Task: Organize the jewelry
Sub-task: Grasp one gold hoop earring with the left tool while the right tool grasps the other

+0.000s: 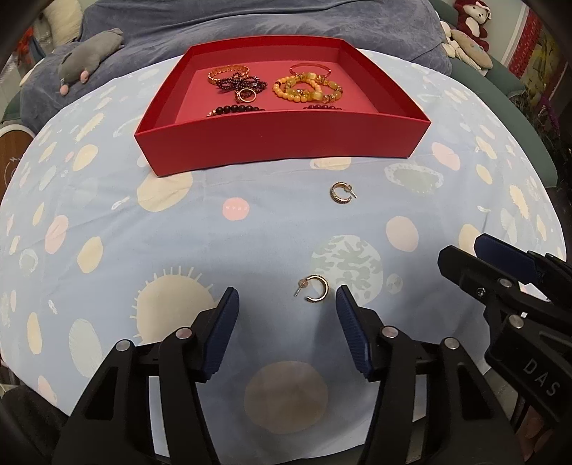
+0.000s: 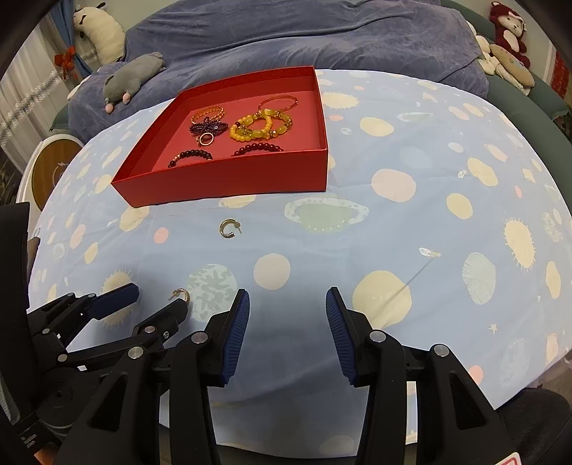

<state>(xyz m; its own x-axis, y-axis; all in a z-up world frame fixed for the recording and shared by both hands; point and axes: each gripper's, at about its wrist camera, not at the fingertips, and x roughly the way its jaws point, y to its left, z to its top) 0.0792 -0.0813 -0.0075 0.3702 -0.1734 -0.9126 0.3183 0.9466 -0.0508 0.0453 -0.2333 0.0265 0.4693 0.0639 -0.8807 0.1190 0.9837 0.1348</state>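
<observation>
A gold hoop earring (image 1: 314, 288) lies on the light blue planet-print cloth between the fingertips of my left gripper (image 1: 287, 291), close to the right pad, untouched. That gripper is open and also shows in the right wrist view (image 2: 157, 297), with the earring (image 2: 182, 295) at its tip. A second gold hoop earring (image 1: 341, 193) (image 2: 228, 228) lies nearer the red box (image 1: 286, 139) (image 2: 232, 179). The box holds yellow bead bracelets (image 1: 307, 87), a dark purple bracelet (image 1: 239, 84), a ring (image 1: 246, 94) and dark bead strands. My right gripper (image 2: 287, 292) (image 1: 461, 250) is open over bare cloth.
A grey plush toy (image 1: 89, 57) (image 2: 132, 78) lies on a blue blanket (image 2: 304, 32) behind the box. More plush toys (image 2: 507, 32) sit at the far right. A round wooden-topped stool (image 2: 53, 171) stands off the left edge.
</observation>
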